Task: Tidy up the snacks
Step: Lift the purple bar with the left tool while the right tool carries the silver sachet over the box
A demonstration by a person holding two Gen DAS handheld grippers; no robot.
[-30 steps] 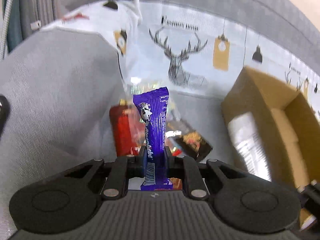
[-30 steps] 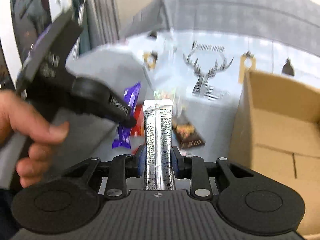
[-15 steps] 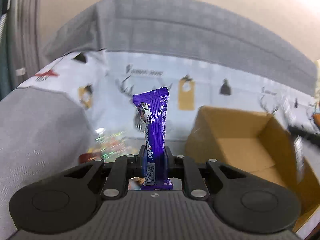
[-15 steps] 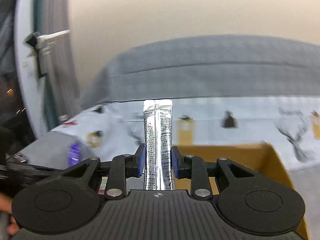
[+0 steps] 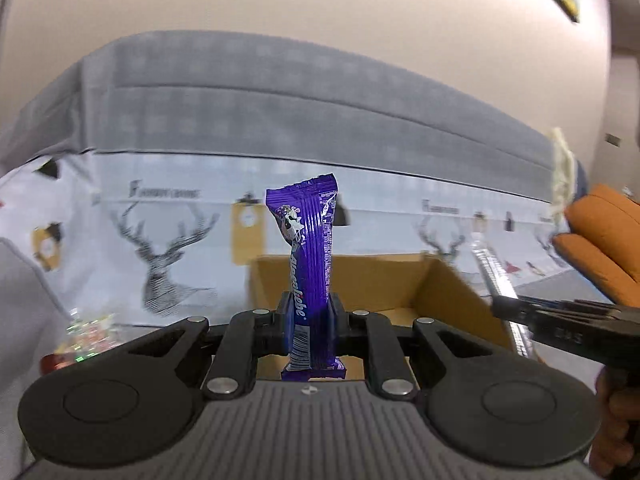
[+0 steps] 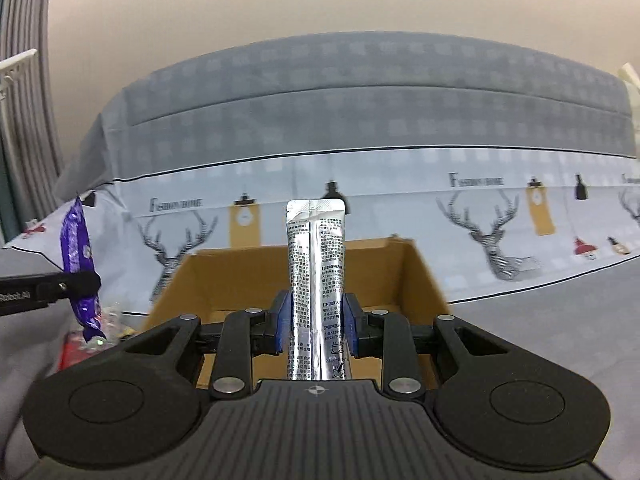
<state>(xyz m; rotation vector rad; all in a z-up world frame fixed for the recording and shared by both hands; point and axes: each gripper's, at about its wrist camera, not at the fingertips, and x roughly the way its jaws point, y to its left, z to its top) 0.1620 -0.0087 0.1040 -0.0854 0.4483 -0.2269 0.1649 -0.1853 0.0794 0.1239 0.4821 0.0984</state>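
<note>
- Left gripper: jaws closed narrow on a purple snack bar, which stands upright between the fingers, its top end clear above them.
- Right gripper: jaws closed narrow on a silver foil sachet, upright, printed side toward the camera.
- Cardboard box: open at the top, directly ahead of both grippers; both held items show in front of its opening. The inner floor is mostly hidden behind the gripper bodies.
- Left wrist view only: the right gripper enters from the right edge with the silver sachet seen edge-on and blurred; part of the holding hand at lower right; orange cushions at far right; a blurred pile of loose snacks at lower left.
- Right wrist view only: the left gripper comes in from the left edge, the purple bar seen from its side, with a red packet below it; curtain folds at upper left.
- Both views: deer-print cloth behind the box, grey checked bedding above it.
</note>
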